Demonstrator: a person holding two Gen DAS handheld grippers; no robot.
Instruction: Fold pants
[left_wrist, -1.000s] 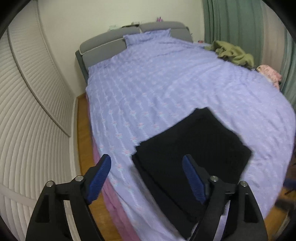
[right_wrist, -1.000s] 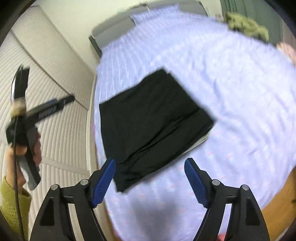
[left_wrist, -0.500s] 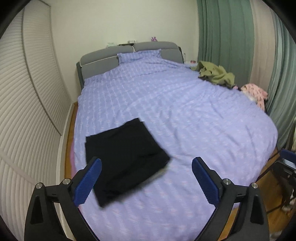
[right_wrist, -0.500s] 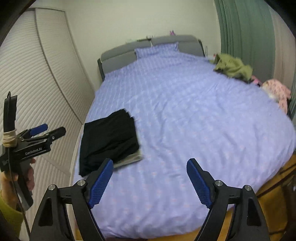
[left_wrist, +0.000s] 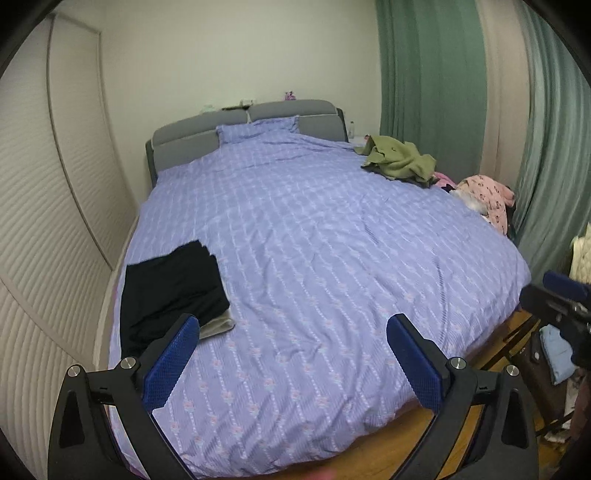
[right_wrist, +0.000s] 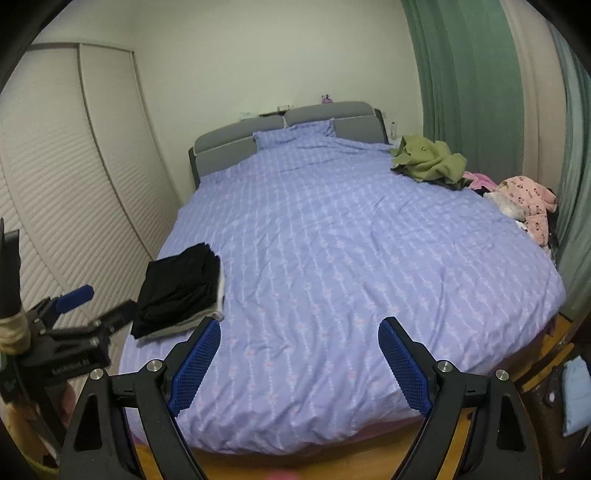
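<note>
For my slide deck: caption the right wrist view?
Folded black pants rest near the purple bed's left edge; open right gripper empty.

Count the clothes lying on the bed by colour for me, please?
Black: 1, the folded pants
Grey: 1, a folded piece under them
Green: 1, a crumpled garment
Pink: 1, a patterned garment
Total: 4

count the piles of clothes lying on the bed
3: folded black pants at the near left edge, over a pale garment; an olive-green heap at the far right near the headboard; a pink patterned heap on the right edge. More may lie beneath.
</note>
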